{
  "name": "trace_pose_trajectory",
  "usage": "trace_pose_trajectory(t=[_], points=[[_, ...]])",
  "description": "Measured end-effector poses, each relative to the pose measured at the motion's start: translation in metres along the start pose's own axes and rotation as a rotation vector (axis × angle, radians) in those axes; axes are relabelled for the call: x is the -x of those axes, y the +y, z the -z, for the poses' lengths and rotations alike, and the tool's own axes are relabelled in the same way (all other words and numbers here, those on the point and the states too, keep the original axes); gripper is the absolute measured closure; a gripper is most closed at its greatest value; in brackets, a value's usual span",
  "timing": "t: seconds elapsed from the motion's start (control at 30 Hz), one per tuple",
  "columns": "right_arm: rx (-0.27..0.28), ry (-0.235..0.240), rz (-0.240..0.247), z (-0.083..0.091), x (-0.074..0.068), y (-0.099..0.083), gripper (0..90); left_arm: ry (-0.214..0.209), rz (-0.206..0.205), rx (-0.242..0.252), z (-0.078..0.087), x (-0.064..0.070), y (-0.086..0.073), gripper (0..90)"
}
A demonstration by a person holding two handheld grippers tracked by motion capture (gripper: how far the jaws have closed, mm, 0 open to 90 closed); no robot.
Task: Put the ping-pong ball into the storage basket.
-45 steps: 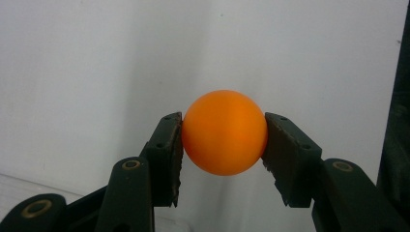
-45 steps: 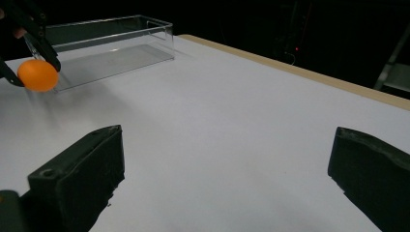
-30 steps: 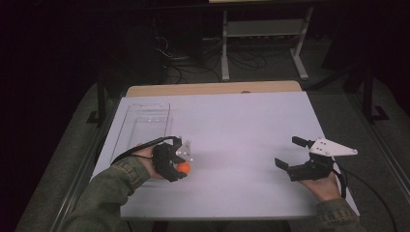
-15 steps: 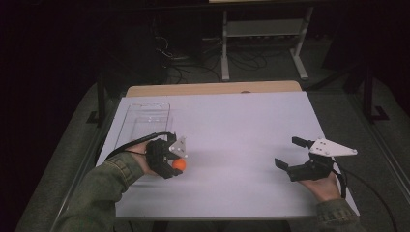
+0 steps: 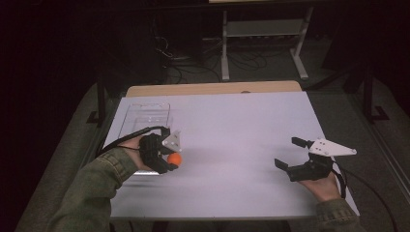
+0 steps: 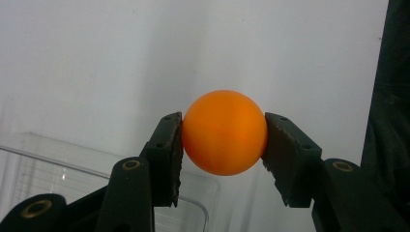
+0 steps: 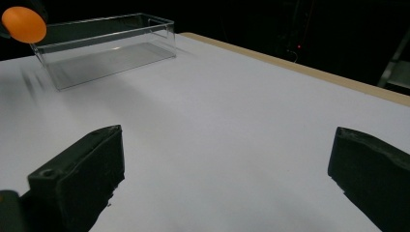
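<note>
High view: the left gripper (image 5: 170,155) holds an orange ball (image 5: 174,158) just beside the near end of the clear box (image 5: 145,112), which lies on the white table (image 5: 232,125). The hand and the gripper's body cover the box's near end, so whether the ball hangs over the box or beside its rim cannot be told. The right gripper (image 5: 290,153) is well apart from the box, at the table's other side, jaws spread wide around nothing.

Left gripper view: the ball (image 6: 225,132) is pinched between the two jaws, a pad pressed on each side. Below it shows a corner of the box (image 6: 96,169), cut off by the frame.

Right gripper view: both jaws stand far apart over bare table (image 7: 232,125). The box (image 7: 104,46) lies far off; the ball (image 7: 23,24) hangs at its end, with its gripper lost in the dark corner.
</note>
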State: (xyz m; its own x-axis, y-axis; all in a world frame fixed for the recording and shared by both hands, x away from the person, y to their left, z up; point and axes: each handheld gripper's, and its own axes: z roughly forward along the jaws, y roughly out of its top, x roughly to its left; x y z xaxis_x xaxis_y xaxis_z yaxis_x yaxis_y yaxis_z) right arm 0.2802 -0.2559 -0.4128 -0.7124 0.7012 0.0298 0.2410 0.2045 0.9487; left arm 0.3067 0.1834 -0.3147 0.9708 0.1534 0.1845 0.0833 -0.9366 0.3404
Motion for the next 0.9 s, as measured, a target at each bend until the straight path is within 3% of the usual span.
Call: trace_pose_trajectory(t=[0.9], points=[[-0.003,0.0,-0.001,-0.001,0.0,0.0,0.0,0.008,0.026,-0.006,0.029,-0.018,-0.007,50.3]])
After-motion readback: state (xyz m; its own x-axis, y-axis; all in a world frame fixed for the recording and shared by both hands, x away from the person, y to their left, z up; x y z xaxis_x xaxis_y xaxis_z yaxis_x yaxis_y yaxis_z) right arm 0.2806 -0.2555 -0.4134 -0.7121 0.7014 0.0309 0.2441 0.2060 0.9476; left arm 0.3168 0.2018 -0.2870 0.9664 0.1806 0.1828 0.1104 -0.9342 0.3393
